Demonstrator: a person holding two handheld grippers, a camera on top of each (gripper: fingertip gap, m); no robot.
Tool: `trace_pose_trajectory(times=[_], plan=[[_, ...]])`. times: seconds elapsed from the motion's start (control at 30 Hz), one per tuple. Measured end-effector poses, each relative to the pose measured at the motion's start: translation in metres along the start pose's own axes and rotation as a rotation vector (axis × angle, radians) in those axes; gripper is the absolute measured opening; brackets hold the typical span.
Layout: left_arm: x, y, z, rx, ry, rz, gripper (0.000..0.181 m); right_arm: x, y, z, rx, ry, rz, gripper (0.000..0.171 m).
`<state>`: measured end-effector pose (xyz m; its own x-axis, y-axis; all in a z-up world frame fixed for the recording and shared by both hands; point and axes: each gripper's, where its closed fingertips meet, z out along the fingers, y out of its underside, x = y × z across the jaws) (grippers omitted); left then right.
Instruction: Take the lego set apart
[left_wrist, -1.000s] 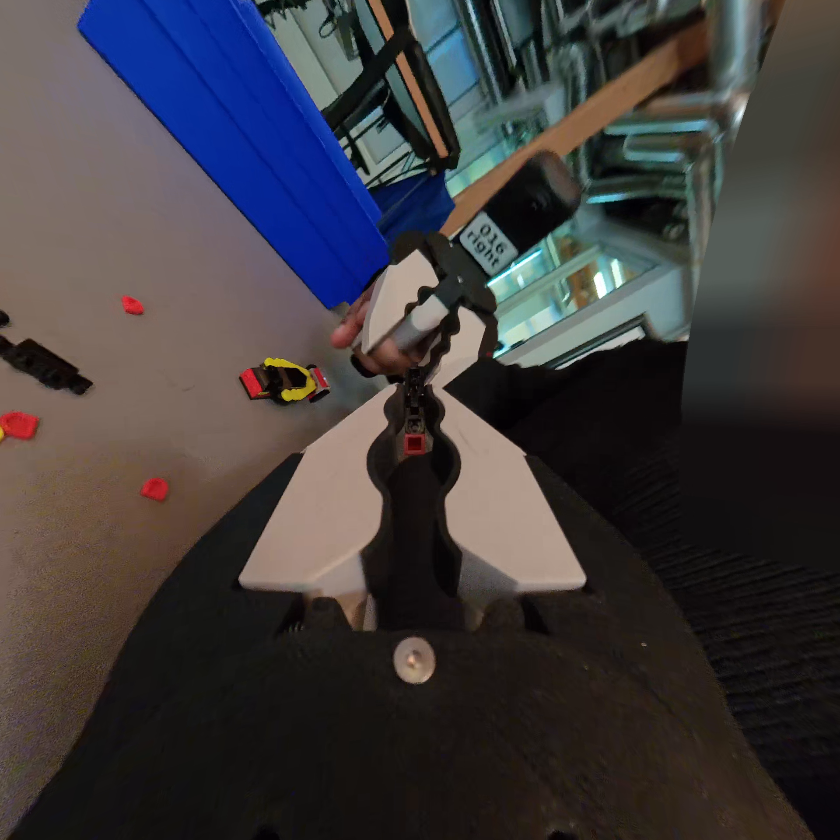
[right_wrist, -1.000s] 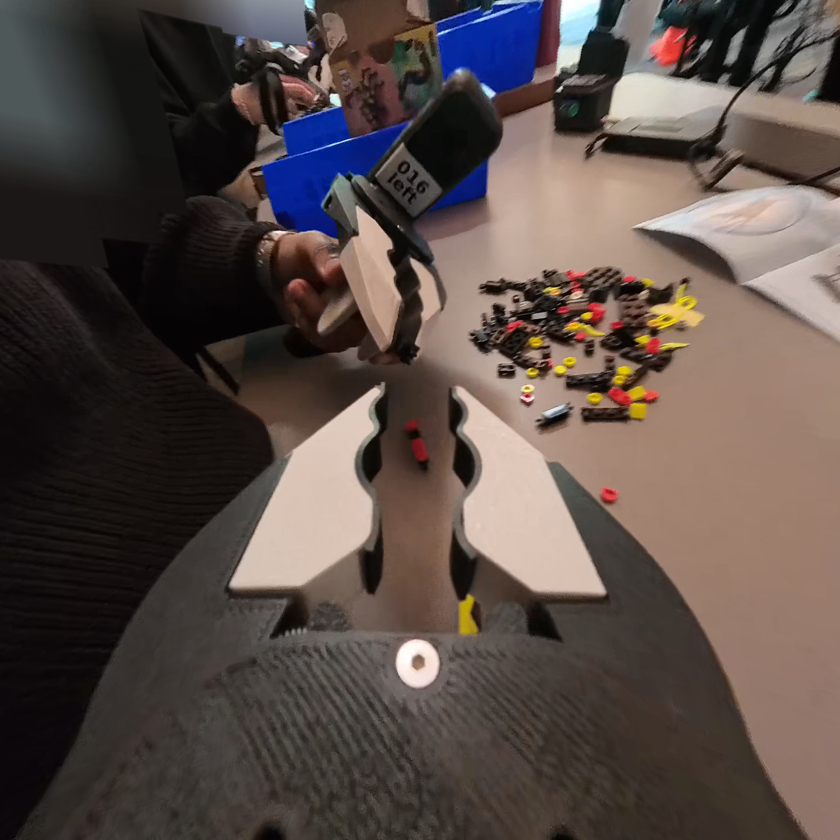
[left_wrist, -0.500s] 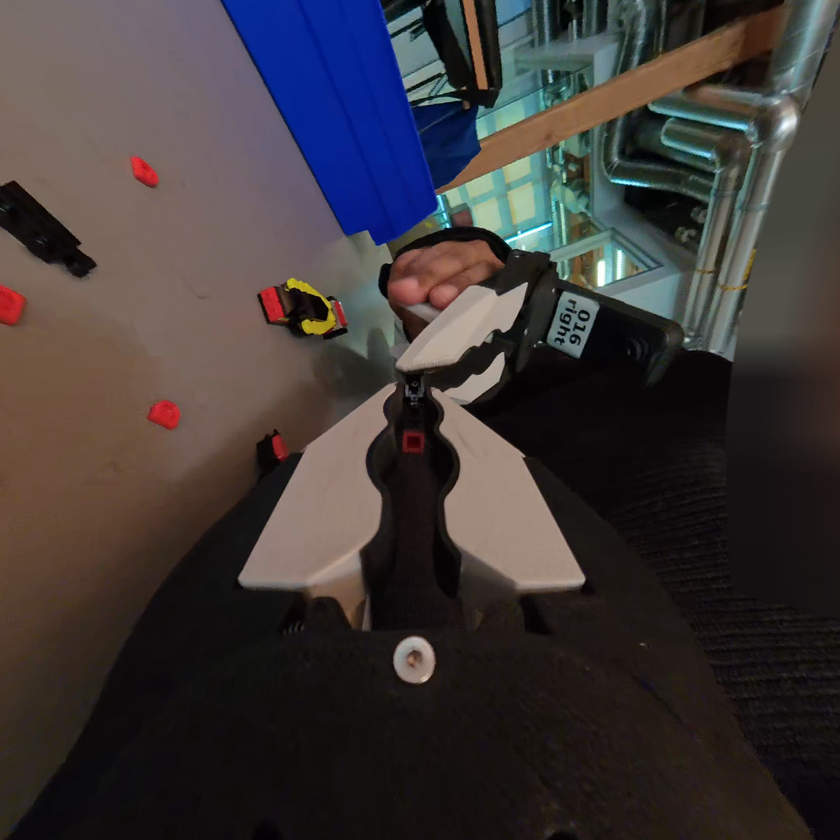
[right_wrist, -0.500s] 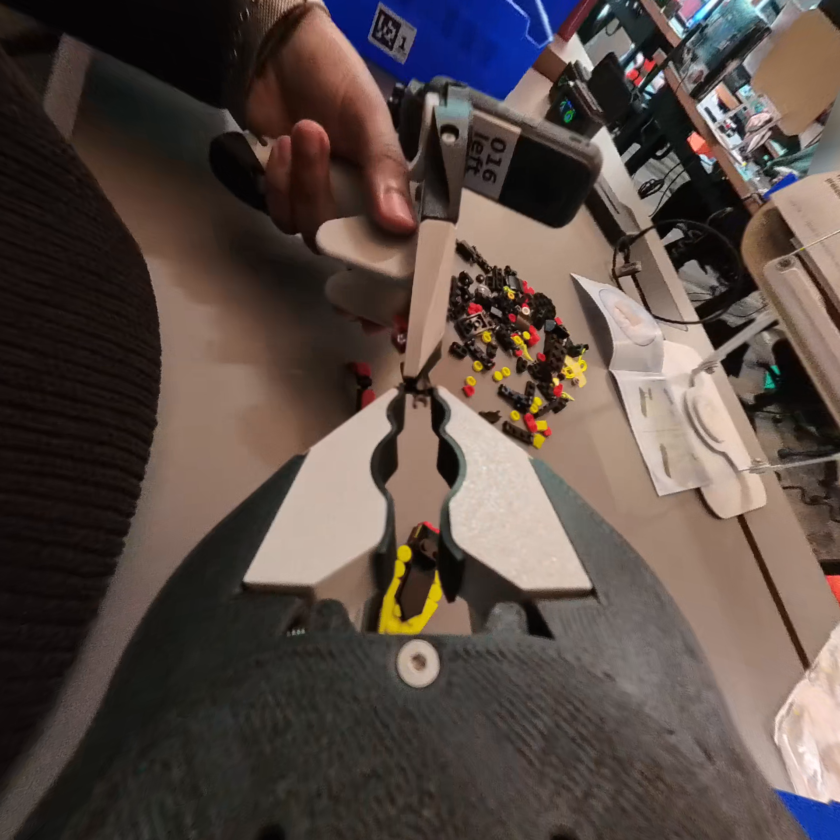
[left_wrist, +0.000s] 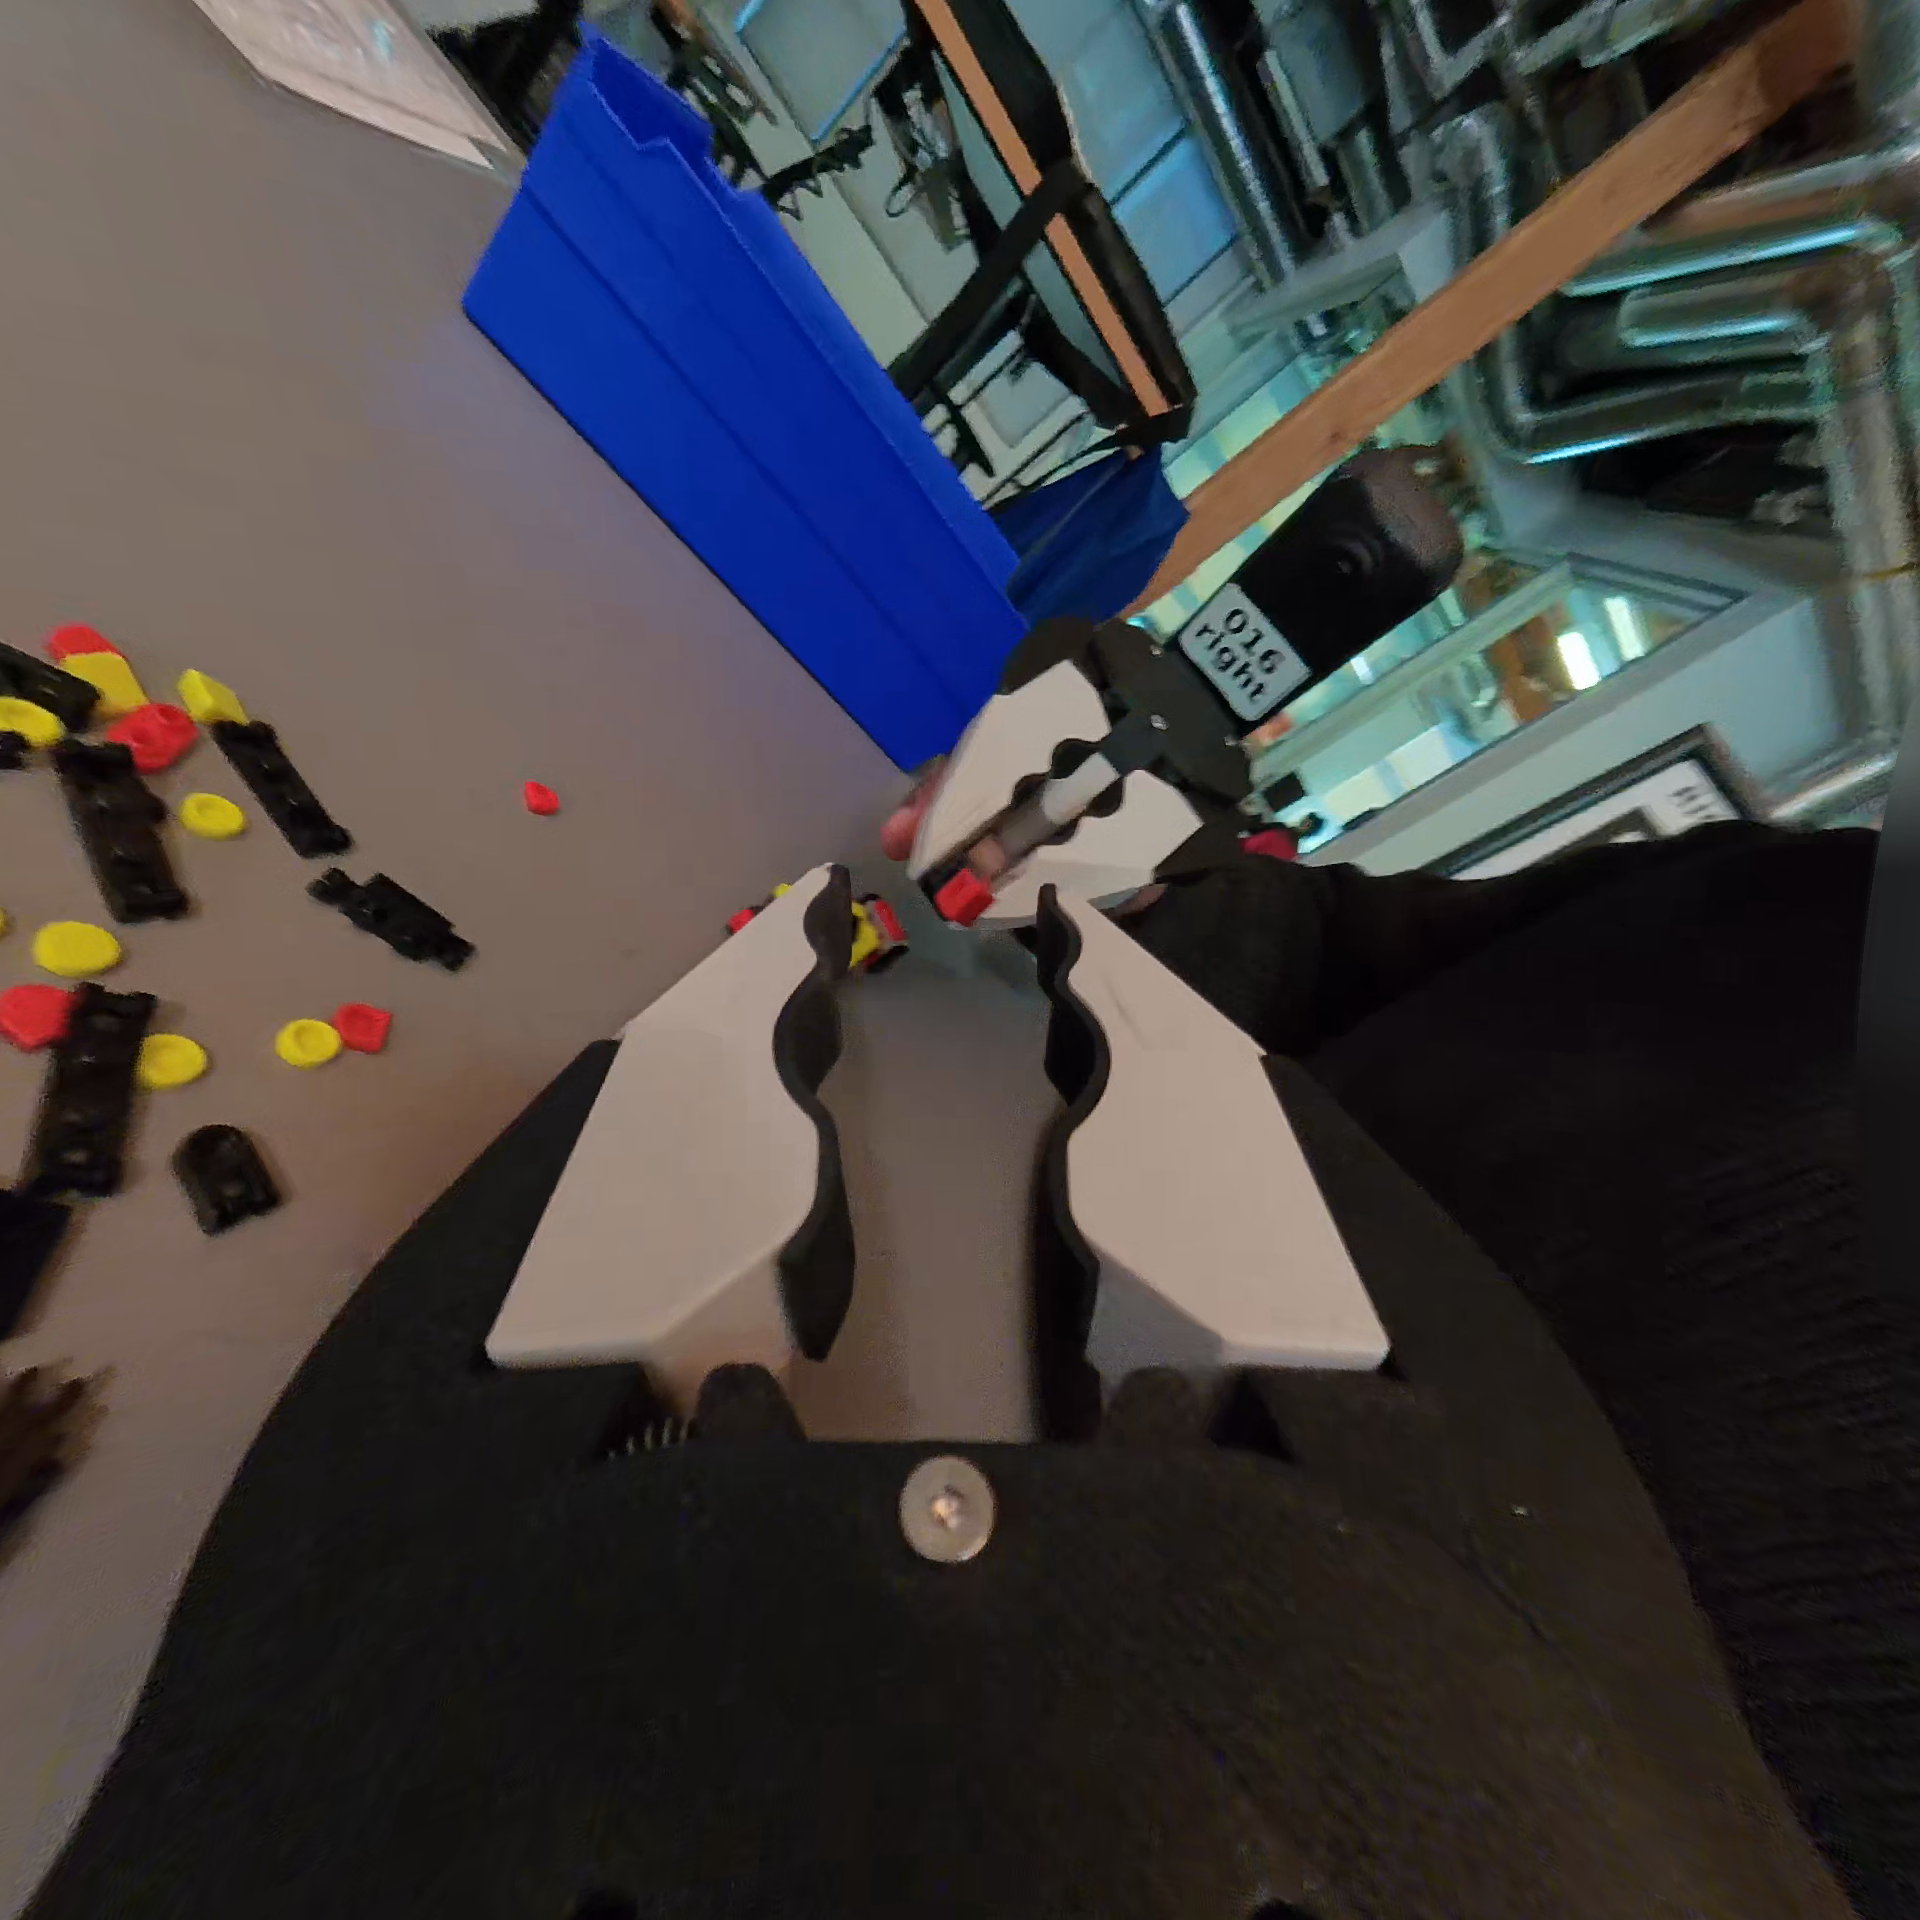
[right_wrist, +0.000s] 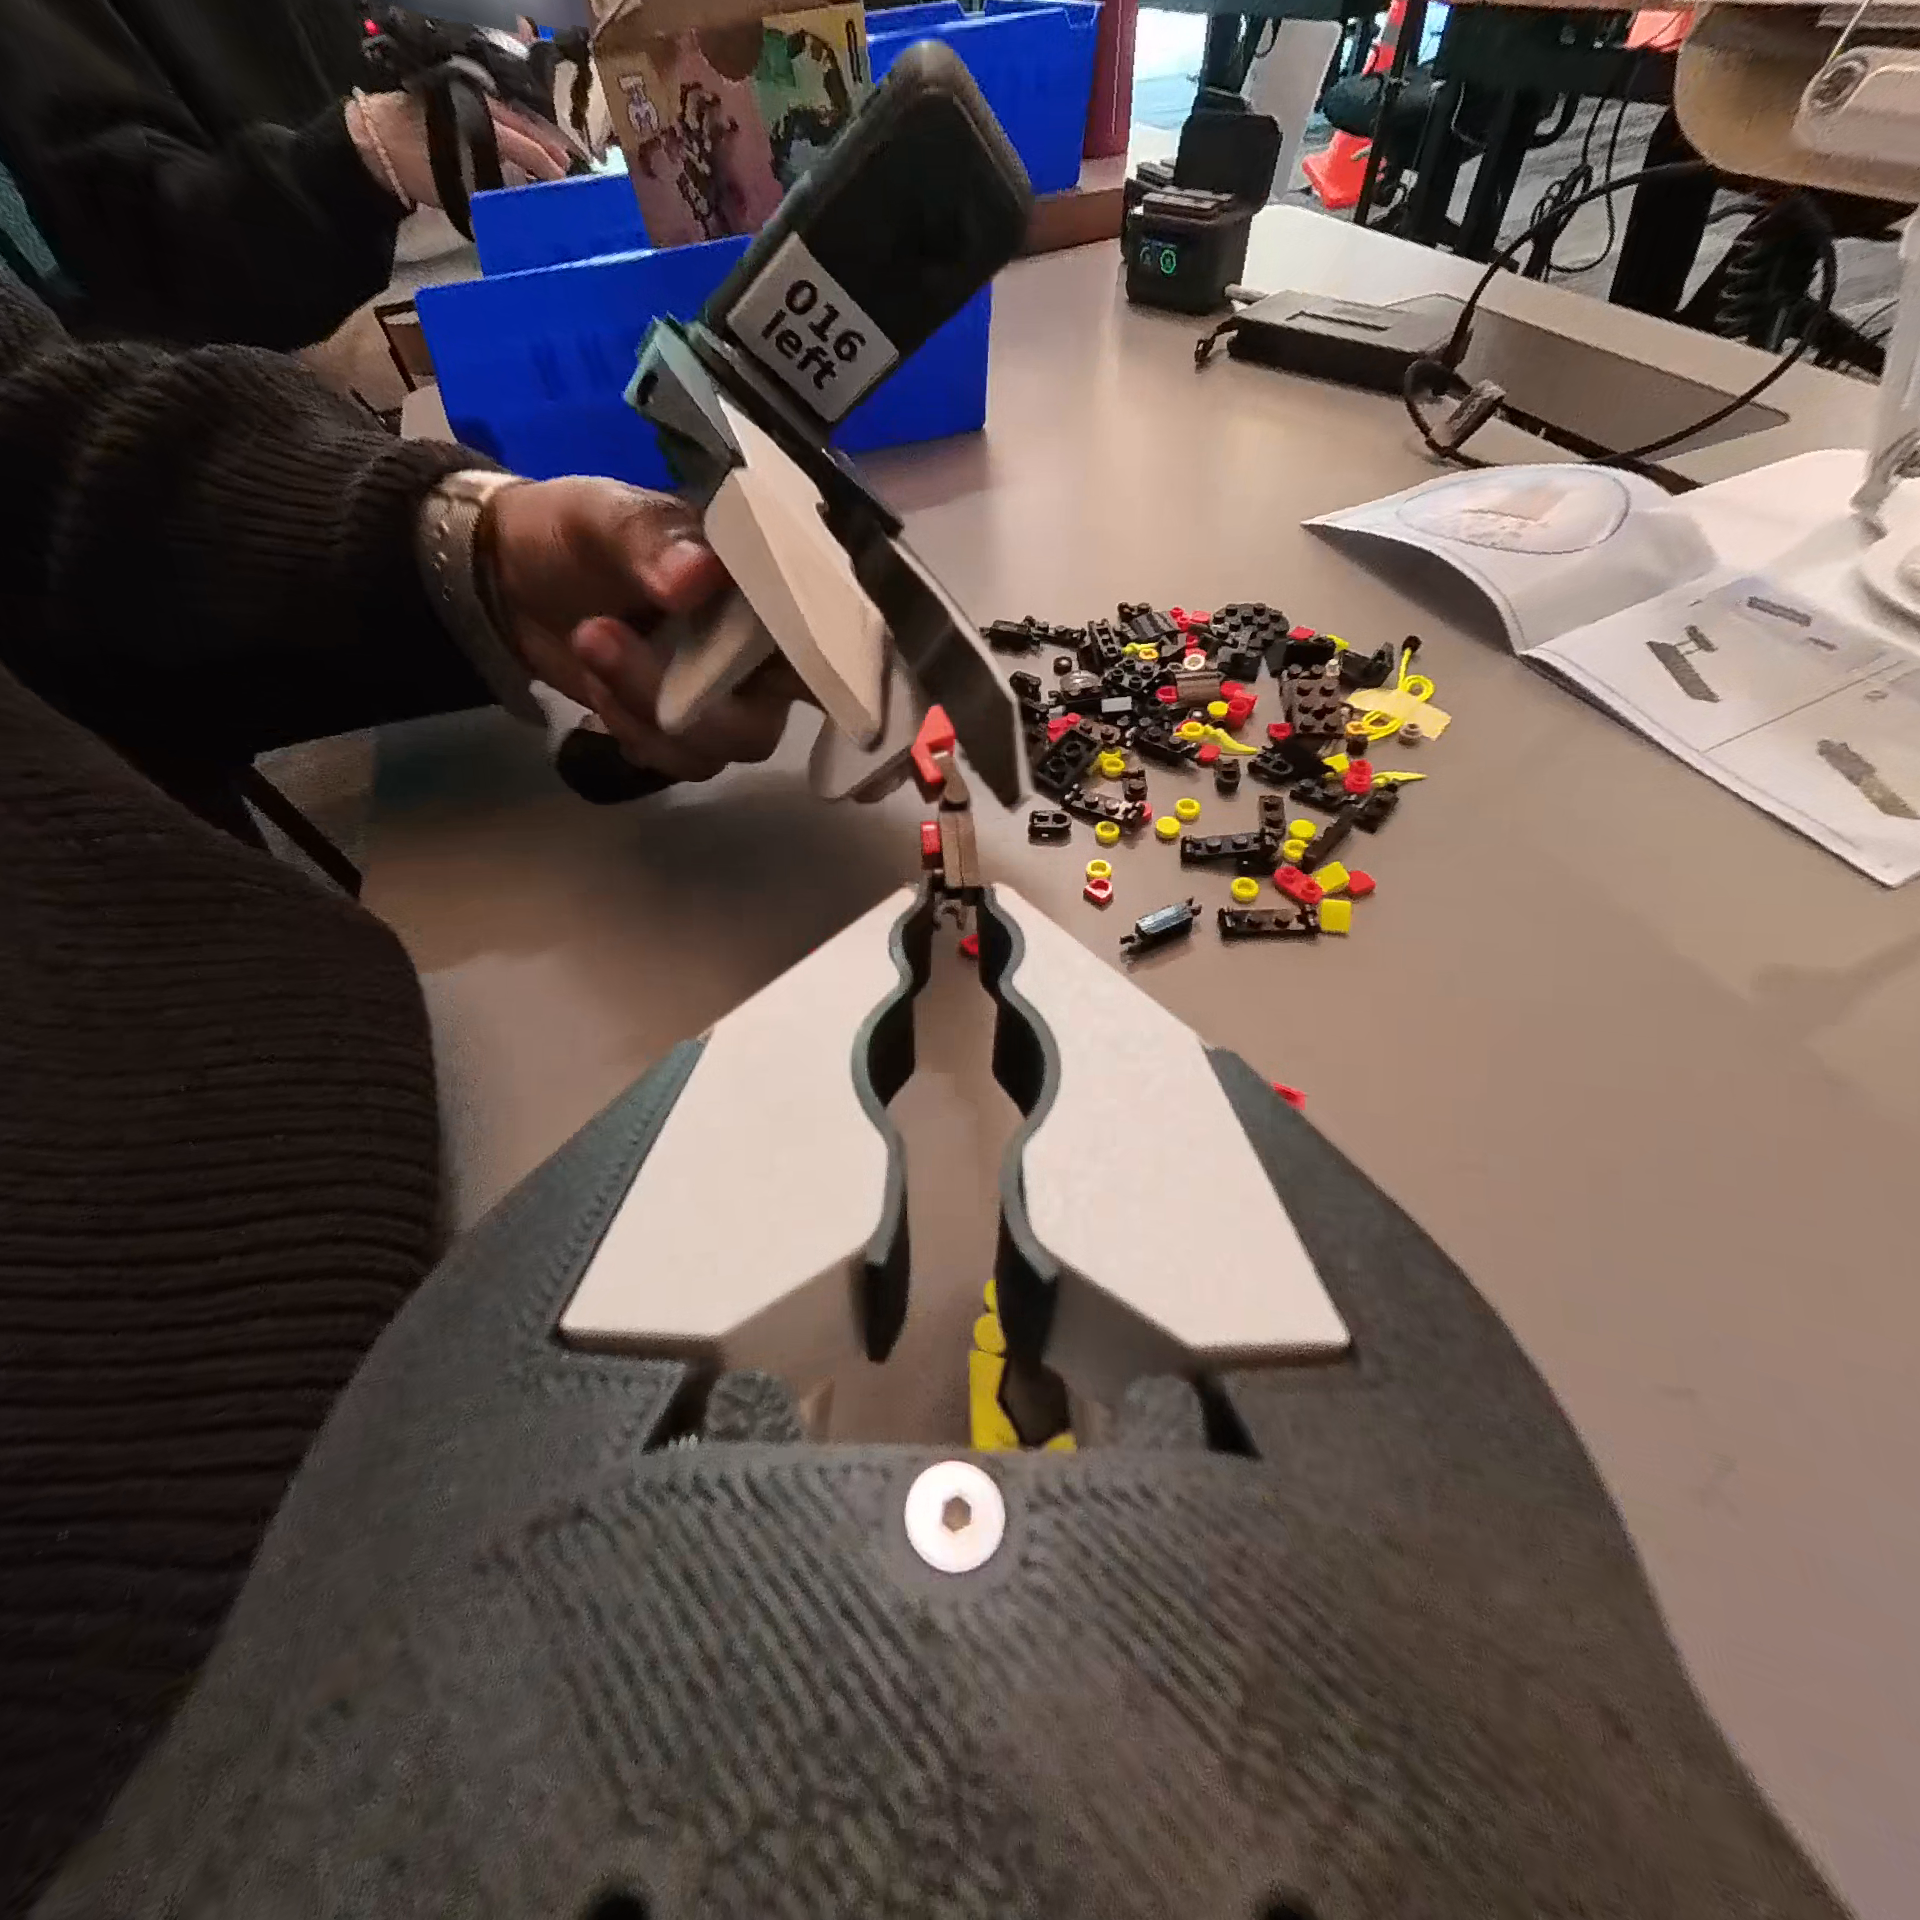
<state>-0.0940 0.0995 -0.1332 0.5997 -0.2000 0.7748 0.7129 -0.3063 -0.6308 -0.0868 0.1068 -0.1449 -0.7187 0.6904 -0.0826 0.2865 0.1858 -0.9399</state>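
Observation:
My right gripper (right_wrist: 951, 906) is shut on a small black and red lego piece (right_wrist: 951, 840) that sticks up from its tips above the grey table (right_wrist: 1455, 1039). In the left wrist view the right gripper (left_wrist: 971, 904) shows with the piece's red end (left_wrist: 961, 896) at its tip. My left gripper (left_wrist: 938, 920) is open and empty, just short of that piece. In the right wrist view its fingers (right_wrist: 831, 644) hang apart around the piece's red top (right_wrist: 932, 740). A small yellow, red and black car (left_wrist: 871, 930) sits on the table, partly hidden behind my left finger.
A pile of loose black, red and yellow pieces (right_wrist: 1195, 748) lies mid-table and also shows in the left wrist view (left_wrist: 114, 831). A blue bin (right_wrist: 582, 353) stands behind and an instruction booklet (right_wrist: 1683, 644) lies to the right. Another person's arm (right_wrist: 208, 177) is at the back left. The tips of both grippers are at nearly the same place.
My left gripper was shut on the small piece. The right gripper closed on it, then the left opened and let go. The right gripper now holds it alone.

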Motion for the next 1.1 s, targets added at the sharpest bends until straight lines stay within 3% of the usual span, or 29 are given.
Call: trace_pose_trajectory(times=[0.2, 0.37, 0.47, 0.6, 0.8, 0.93, 1.1], plan=[[0.014, -0.019, -0.004, 0.106, -0.195, 0.463, 0.018, 0.003, -0.013, -0.005, 0.121, -0.055, 0.192, 0.007], [0.009, -0.005, -0.001, 0.034, -0.34, 0.705, 0.016, 0.021, -0.024, -0.016, 0.242, -0.059, 0.425, 0.007], [0.029, 0.001, 0.004, 0.04, -0.232, 0.71, 0.02, 0.012, -0.015, -0.02, 0.151, -0.087, 0.621, 0.007], [0.067, -0.002, 0.002, 0.139, -0.062, 0.569, 0.031, -0.02, -0.041, -0.046, 0.362, -0.222, 0.723, 0.006], [0.062, 0.006, 0.013, 0.091, -0.025, 0.534, 0.033, -0.037, -0.053, -0.062, 0.519, -0.489, 0.951, 0.006], [0.075, 0.007, 0.024, 0.076, 0.129, 0.436, 0.034, -0.048, -0.045, -0.054, 0.495, -0.599, 1.102, 0.007], [0.093, 0.007, 0.032, 0.05, 0.3, 0.413, 0.031, -0.048, -0.045, -0.053, 0.46, -0.617, 1.131, 0.007]])
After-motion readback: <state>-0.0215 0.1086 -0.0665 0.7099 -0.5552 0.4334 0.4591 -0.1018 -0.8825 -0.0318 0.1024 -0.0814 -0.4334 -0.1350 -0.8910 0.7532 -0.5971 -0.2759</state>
